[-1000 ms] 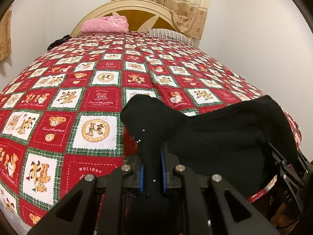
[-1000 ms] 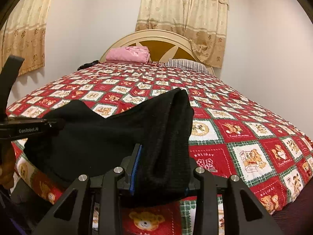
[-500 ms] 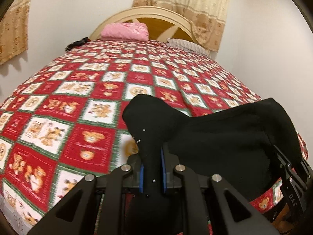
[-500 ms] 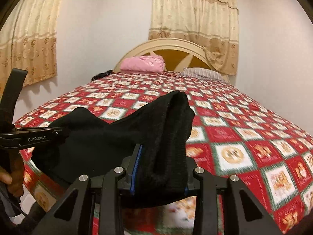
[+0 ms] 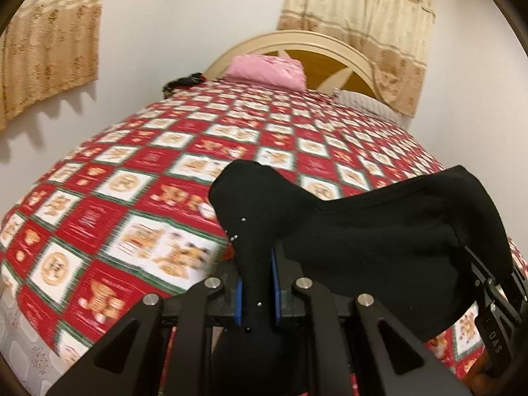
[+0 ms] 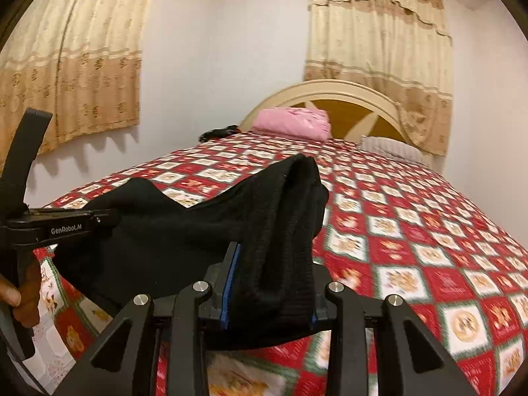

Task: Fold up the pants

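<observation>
Both the left gripper [image 5: 256, 283] and right gripper [image 6: 269, 292] clamp the black pants [image 6: 198, 227], stretched between them toward the pink pillow [image 6: 292, 122] at twelve o'clock to lay flat on the bed [image 6: 412, 217].

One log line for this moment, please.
left gripper: shut on pants | right gripper: shut on pants | pants: held above bed

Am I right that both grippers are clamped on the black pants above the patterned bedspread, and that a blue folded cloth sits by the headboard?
Not quite: the folded cloth by the headboard is pink, not blue, as the right wrist view shows. The rest holds: the left gripper and right gripper have their jaws clamped on the black pants above the patterned bedspread.
</observation>
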A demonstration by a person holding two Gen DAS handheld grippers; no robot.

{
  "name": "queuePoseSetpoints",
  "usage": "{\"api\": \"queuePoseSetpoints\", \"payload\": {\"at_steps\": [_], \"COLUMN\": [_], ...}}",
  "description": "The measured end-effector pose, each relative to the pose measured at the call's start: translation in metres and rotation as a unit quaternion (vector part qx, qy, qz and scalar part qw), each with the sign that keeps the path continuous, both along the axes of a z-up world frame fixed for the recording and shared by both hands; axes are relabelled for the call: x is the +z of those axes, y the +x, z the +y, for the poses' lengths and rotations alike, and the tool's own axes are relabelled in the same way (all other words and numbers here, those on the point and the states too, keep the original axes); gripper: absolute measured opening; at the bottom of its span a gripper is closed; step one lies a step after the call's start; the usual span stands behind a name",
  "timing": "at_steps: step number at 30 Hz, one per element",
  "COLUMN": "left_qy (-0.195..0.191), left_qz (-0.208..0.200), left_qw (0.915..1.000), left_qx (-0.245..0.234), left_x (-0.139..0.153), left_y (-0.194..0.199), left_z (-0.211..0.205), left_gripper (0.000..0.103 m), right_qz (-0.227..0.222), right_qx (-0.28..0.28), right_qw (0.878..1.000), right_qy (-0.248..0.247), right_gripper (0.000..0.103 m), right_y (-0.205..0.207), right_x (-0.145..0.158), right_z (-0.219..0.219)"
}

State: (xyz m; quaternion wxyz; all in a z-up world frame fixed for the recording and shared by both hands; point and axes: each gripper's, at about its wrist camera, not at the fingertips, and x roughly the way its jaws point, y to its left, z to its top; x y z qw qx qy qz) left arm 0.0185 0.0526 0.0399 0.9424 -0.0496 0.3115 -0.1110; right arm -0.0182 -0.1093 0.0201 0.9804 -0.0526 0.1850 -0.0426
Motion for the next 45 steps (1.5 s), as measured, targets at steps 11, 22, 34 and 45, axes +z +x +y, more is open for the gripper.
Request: {"api": "queuePoseSetpoints", "payload": {"at_steps": [11,22,34,45], "left_qy": [0.029,0.068,0.066,0.087], "left_qz": [-0.004,0.032,0.066,0.062], "left_qw": [0.9962,0.9907,0.9898,0.9884], "left_qx": [0.082,0.113,0.107,0.108], "left_x": [-0.006,-0.040,-0.064,-0.070], "left_y": [0.035,0.062,0.071,0.072], "left_z": [0.045,0.048,0.052,0.050], "left_gripper": [0.014,0.014,0.017,0.025], "right_qz": [0.042,0.114,0.174,0.189], "right_qx": [0.056,0.055,0.049,0.056], "right_qw": [0.997,0.992,0.983,0.980], "right_qy": [0.012,-0.025,-0.013,0.023], "right_gripper": [0.035,0.035,0.035,0.052], "right_y": [0.080,0.126,0.142,0.137], "right_x": [-0.016,-0.057,-0.073,-0.074], "right_z": [0.031,0.043,0.037,0.021]}}
